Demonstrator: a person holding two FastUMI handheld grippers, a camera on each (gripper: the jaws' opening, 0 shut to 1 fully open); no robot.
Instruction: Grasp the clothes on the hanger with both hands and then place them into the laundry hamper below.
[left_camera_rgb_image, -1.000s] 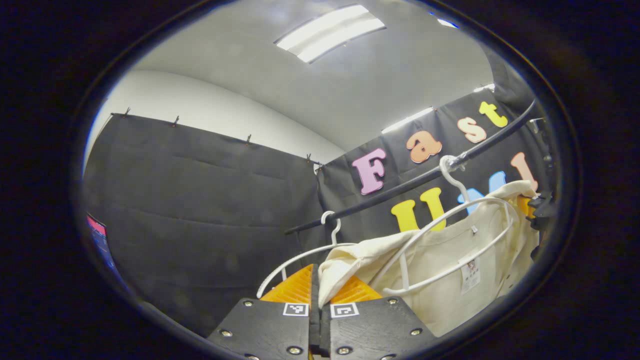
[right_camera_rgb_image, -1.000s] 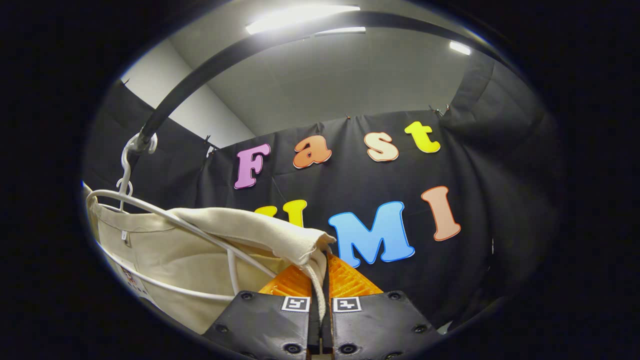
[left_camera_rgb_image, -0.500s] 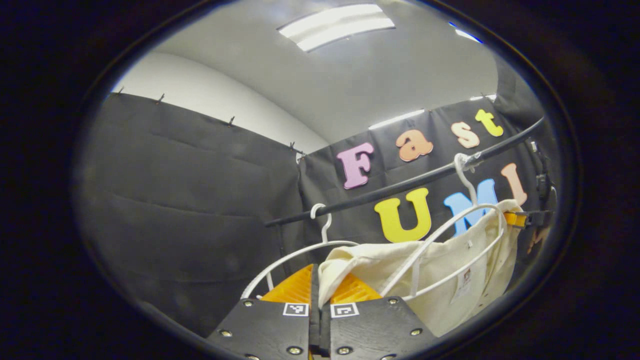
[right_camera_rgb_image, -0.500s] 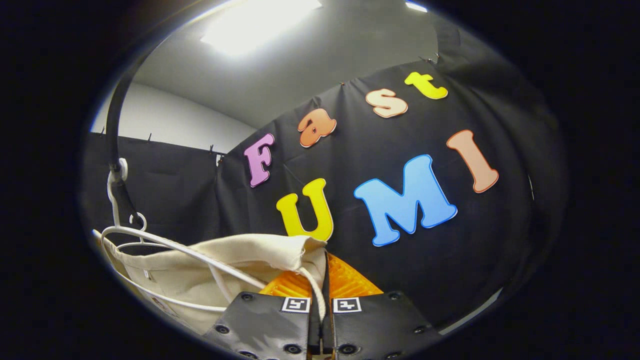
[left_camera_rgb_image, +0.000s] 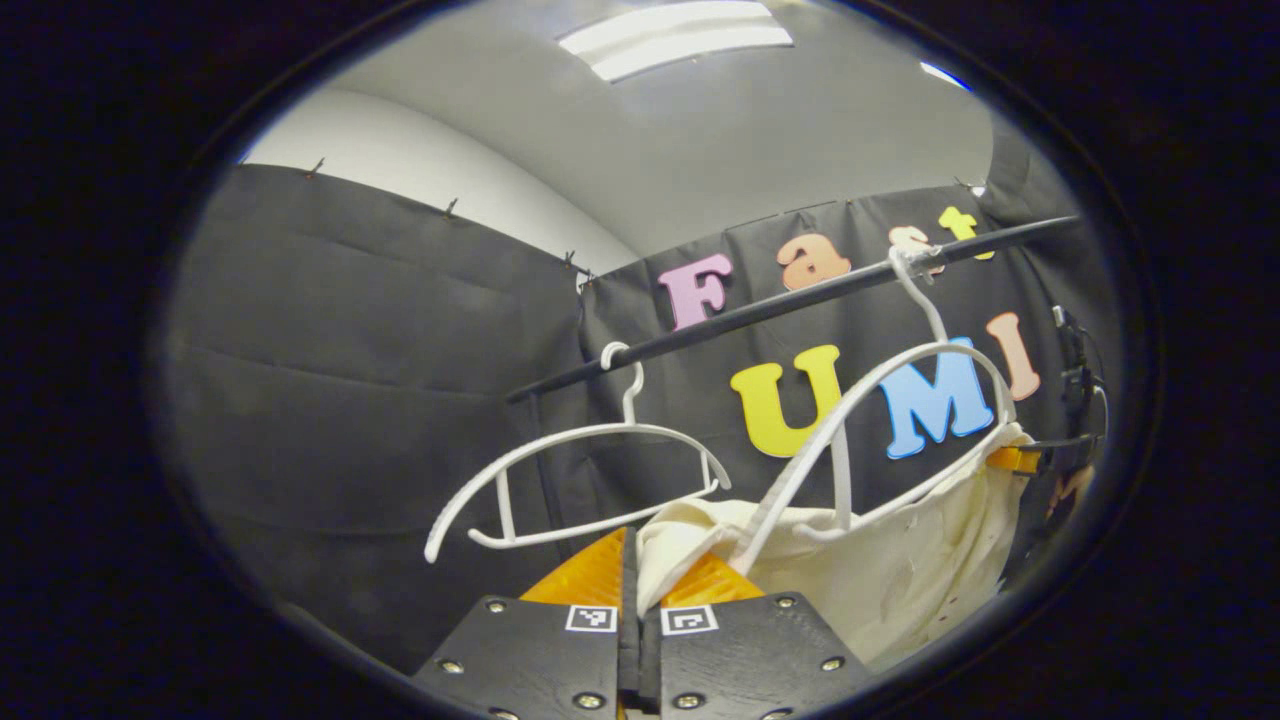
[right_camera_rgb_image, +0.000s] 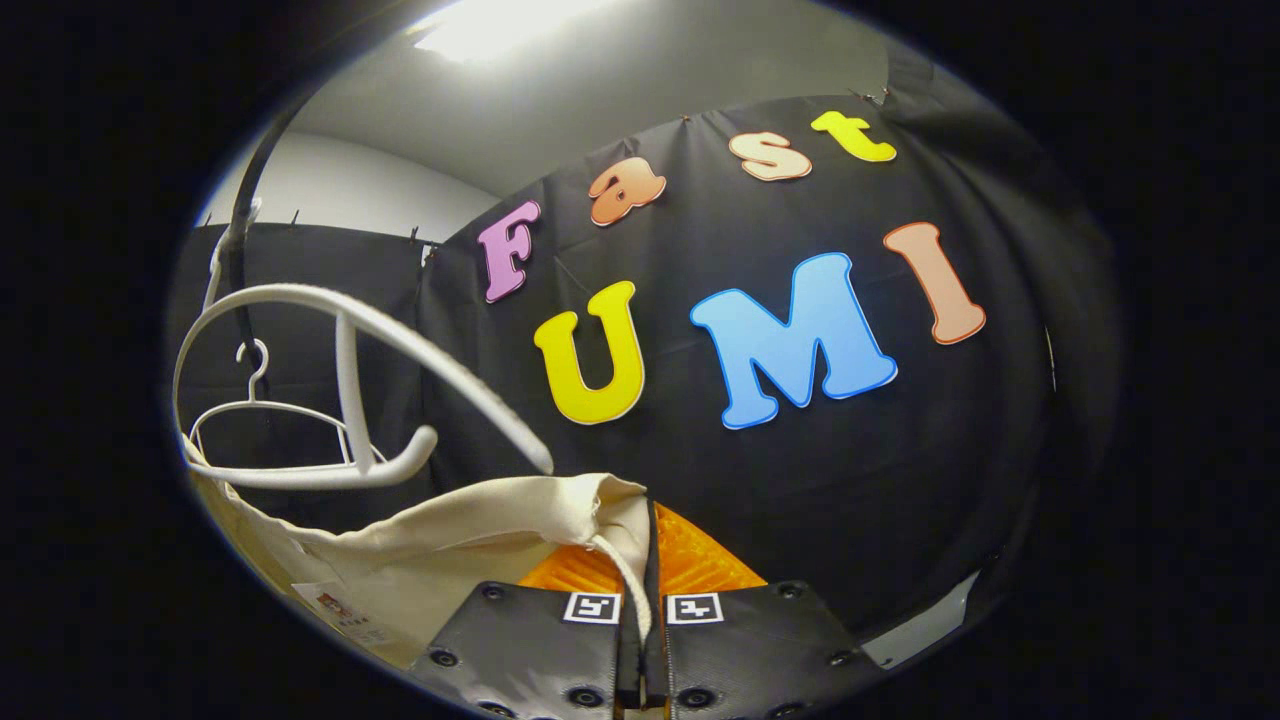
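Note:
A cream cloth garment (left_camera_rgb_image: 900, 570) hangs stretched between my two grippers. My left gripper (left_camera_rgb_image: 632, 560) is shut on one shoulder edge of it. My right gripper (right_camera_rgb_image: 650, 545) is shut on the other edge of the garment (right_camera_rgb_image: 480, 520), and the right gripper (left_camera_rgb_image: 1030, 458) also shows far off in the left gripper view, holding the cloth's far corner. The white hanger (left_camera_rgb_image: 900, 400) that carried the garment stays hooked on the black rail (left_camera_rgb_image: 780, 305), and its lower bar still overlaps the cloth's top edge. The white hanger (right_camera_rgb_image: 350, 340) stands just above the cloth in the right gripper view.
A second, bare white hanger (left_camera_rgb_image: 560, 470) hangs on the same rail to the left; this bare hanger (right_camera_rgb_image: 262, 400) sits small behind the first one in the right gripper view. Black cloth walls close the booth behind and to the left. Ceiling lights shine overhead.
Both grippers have dropped with the garment. The cloth has slid down off the hanger's shoulders, so the hanger now stands mostly bare above it.

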